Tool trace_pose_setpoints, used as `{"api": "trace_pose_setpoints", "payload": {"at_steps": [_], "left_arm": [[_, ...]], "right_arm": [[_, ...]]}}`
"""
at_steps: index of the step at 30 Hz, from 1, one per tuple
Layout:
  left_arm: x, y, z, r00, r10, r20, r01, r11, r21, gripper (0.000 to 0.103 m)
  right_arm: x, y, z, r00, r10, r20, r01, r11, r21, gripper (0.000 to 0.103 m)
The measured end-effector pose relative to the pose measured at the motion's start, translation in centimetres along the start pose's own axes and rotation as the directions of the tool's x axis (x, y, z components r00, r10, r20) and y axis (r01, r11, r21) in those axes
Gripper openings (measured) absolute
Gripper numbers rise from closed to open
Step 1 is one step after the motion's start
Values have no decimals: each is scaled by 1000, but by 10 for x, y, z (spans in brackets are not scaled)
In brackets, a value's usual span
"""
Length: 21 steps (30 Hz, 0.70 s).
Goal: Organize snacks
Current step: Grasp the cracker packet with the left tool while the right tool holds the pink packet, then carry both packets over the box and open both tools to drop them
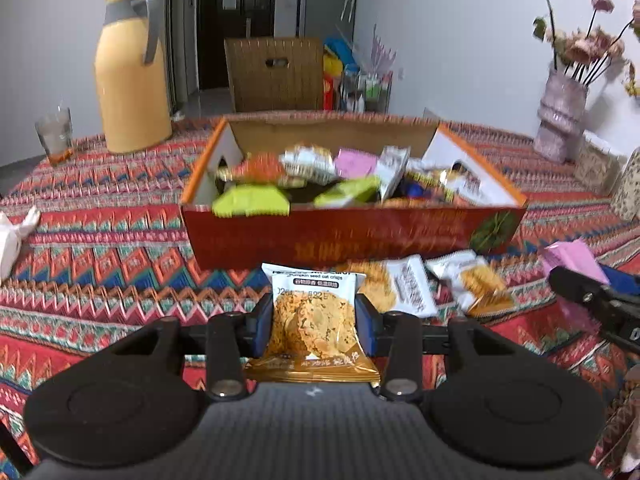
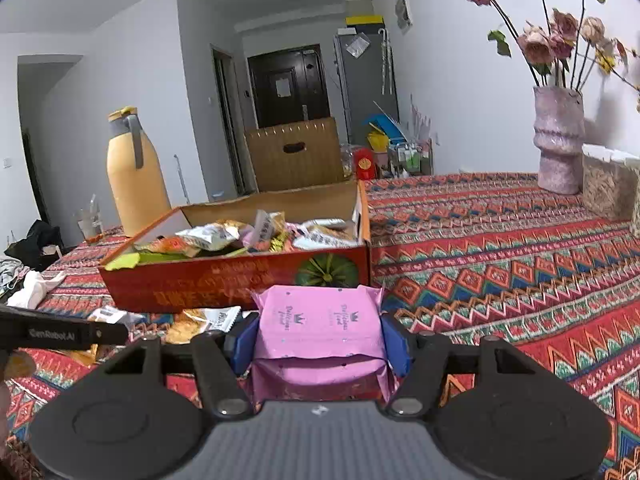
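My left gripper [image 1: 314, 318] is shut on an oat crisp packet [image 1: 312, 312], white on top and gold below, held above the patterned cloth. Just beyond it stands the red cardboard box [image 1: 352, 236] filled with several mixed snack packets. Two more oat crisp packets [image 1: 404, 286] lie on the cloth in front of the box. My right gripper [image 2: 320, 338] is shut on a pink snack packet [image 2: 320, 328], with the same red box [image 2: 240, 280] ahead and to its left. That right gripper [image 1: 600, 300] also shows at the right edge of the left wrist view.
A yellow thermos jug [image 1: 130, 76] and a drinking glass [image 1: 54, 134] stand at the far left of the table. A pink vase [image 2: 558, 144] with dried flowers stands at the far right, next to woven containers [image 2: 608, 184]. White cloth [image 1: 12, 236] lies at the left edge.
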State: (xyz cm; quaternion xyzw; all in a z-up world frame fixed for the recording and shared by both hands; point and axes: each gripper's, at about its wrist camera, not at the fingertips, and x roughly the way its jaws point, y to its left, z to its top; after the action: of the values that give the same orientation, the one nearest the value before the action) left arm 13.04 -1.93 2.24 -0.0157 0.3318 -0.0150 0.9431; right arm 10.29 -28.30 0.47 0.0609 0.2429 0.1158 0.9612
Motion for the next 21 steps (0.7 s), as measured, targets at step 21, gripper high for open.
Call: {"api": "trace_pose_setpoints", "payload": {"at_steps": [21], "left_arm": [[-9, -4, 73, 981, 20, 195, -15, 1000, -27, 42]], "right_arm": [[35, 44, 65, 994, 44, 104, -35, 995, -92, 63]]}}
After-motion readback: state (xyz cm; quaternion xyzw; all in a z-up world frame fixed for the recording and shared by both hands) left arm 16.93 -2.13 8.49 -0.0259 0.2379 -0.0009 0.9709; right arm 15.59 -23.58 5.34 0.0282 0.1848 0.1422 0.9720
